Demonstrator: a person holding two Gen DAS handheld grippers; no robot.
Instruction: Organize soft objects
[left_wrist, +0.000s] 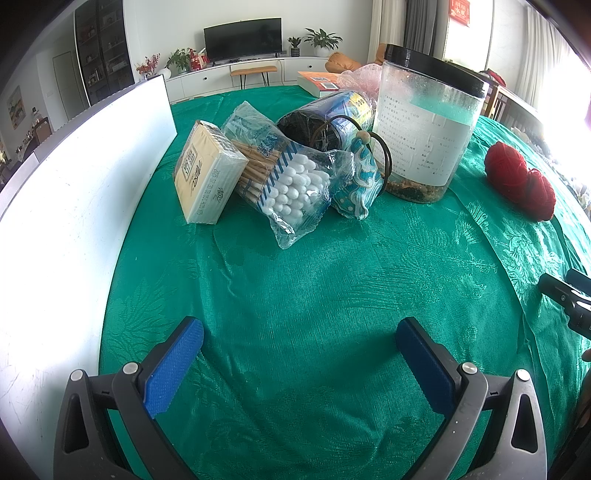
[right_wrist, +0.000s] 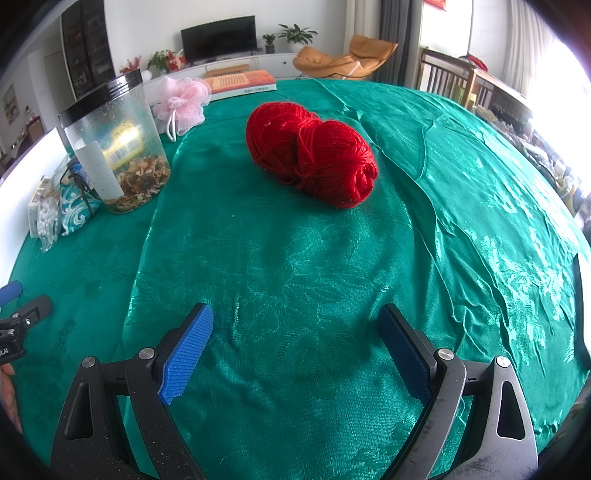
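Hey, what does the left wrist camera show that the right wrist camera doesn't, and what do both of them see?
Only the left wrist view shows the dark blue can lying on its side, the wooden sticks in the cotton swab bag, and the printed face of the tissue pack.

Only the right wrist view shows the whole pink mesh sponge, the full orange book and the tan lounge chair.

Both show the red yarn, the clear jar with its black lid, the patterned pouch, the green tablecloth, and each open gripper: left gripper, right gripper.
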